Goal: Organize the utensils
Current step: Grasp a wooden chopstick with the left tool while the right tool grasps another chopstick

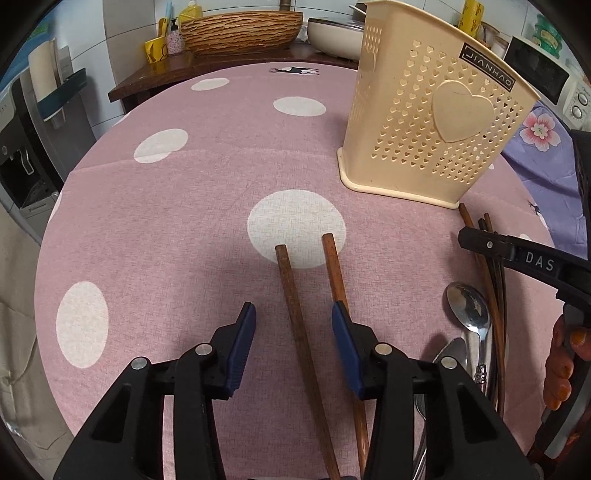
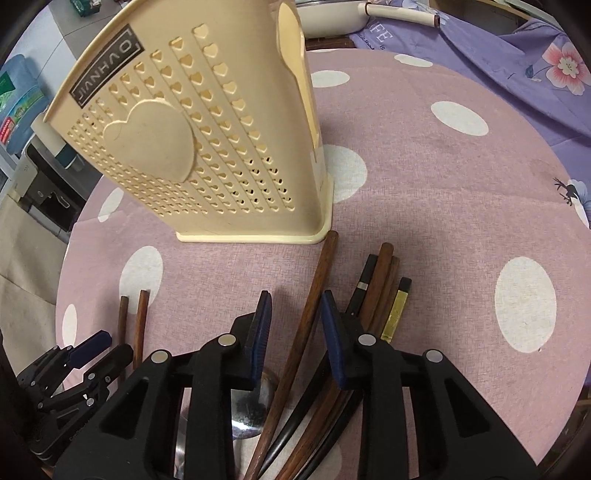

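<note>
A cream perforated utensil holder point(image 1: 428, 122) stands upright on the pink dotted tablecloth; it also shows in the right wrist view point(image 2: 207, 140). My left gripper point(image 1: 293, 317) is open, with one of two brown wooden chopsticks point(image 1: 295, 317) lying on the cloth between its fingers and the other by the right finger. My right gripper point(image 2: 295, 321) is open over a pile of utensils, a long brown chopstick point(image 2: 310, 295) between its fingers. Several brown and black chopsticks point(image 2: 380, 284) and a metal spoon point(image 1: 469, 306) lie in that pile.
The round table point(image 1: 166, 221) ends in a curved edge on the left. A wicker basket point(image 1: 240, 29), a white pan point(image 1: 332, 33) and small bottles stand on a counter behind. A purple floral cloth point(image 2: 517, 74) lies to the right of the table.
</note>
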Demonstrator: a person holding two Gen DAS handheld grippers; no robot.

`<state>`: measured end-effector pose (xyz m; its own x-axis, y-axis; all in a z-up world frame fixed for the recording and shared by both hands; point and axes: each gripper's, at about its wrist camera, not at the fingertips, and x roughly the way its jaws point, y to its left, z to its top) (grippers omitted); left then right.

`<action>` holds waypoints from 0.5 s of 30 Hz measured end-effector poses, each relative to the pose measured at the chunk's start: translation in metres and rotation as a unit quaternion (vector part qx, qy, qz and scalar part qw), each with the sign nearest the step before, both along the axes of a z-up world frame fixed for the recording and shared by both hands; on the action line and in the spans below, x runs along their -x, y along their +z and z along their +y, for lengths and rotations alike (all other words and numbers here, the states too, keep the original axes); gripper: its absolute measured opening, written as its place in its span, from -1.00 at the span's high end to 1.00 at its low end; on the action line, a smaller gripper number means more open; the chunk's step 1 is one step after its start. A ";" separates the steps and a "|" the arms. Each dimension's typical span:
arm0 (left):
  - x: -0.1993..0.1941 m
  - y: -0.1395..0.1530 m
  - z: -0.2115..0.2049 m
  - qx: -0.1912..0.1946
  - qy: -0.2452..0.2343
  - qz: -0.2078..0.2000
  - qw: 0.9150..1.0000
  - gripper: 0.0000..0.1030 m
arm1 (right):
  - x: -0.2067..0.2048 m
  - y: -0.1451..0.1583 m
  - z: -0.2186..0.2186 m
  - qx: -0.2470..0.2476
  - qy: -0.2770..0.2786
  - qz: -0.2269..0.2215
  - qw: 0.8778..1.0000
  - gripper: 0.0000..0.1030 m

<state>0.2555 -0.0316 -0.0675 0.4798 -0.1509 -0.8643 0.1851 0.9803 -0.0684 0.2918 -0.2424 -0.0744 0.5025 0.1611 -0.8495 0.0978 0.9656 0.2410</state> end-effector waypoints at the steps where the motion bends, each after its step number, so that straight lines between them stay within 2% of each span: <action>1: -0.001 0.000 -0.001 -0.003 0.001 0.001 1.000 0.21 | -0.001 0.000 0.000 0.001 -0.004 0.001 1.000 0.51; 6: -0.009 -0.001 -0.009 -0.032 0.006 0.005 0.999 0.28 | -0.004 -0.001 -0.005 0.006 -0.026 -0.002 1.000 0.68; 15: -0.012 0.001 -0.018 -0.054 0.005 0.005 0.999 0.72 | -0.003 -0.001 0.003 0.027 -0.047 -0.008 0.999 0.75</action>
